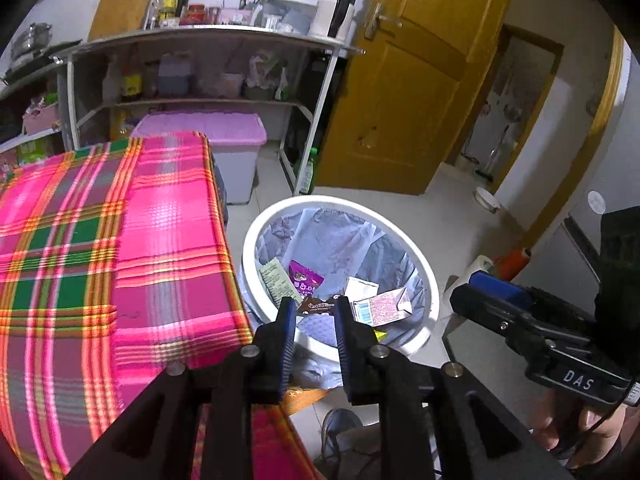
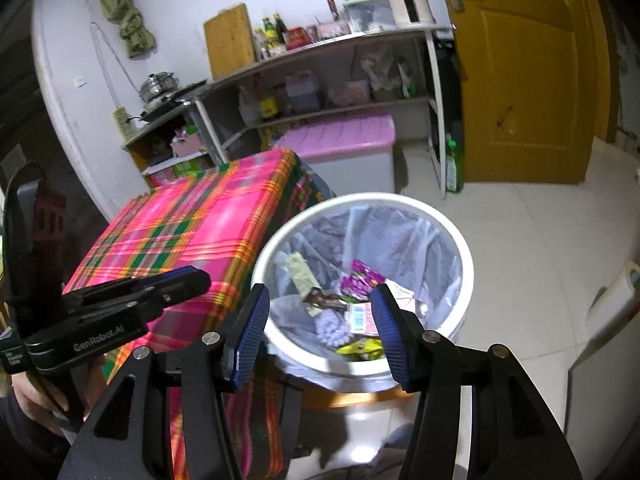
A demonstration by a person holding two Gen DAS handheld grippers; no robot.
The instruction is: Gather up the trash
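White plastic bin (image 2: 460, 240) with a grey liner is where pretty much all the trash sits right now. I can count a purple snack packet (image 1: 305, 276), a brown wrapper (image 1: 318, 305), a pale green paper slip (image 1: 275, 280), a pink-and-white carton (image 1: 384, 306) and a yellow-green wrapper (image 2: 362, 349) down in there. So judging by that, the collecting looks mostly done, maybe completely.

Both tools hang above the bin, pointing down into it. The left gripper (image 1: 314, 314) has its jaws a little apart with nothing pinched between them; the brown wrapper only shows through the gap, lying down in the bin. The right gripper (image 2: 320, 320) has its jaws spread wider and is empty too.

What's left? Honestly not much that I can see. The table with the pink, green and orange plaid cloth (image 1: 120, 240) stands right beside the bin, and the part of it in view has no litter on it. The pale tiled floor (image 2: 520, 240) around the bin looks free of scraps as well.

Room-wise it's a kitchen corner: metal shelf unit (image 1: 200, 36) loaded with bottles and jars, a lilac-lidded storage tub (image 1: 208, 128) under it, and a yellow wooden door (image 1: 420, 80) standing open.
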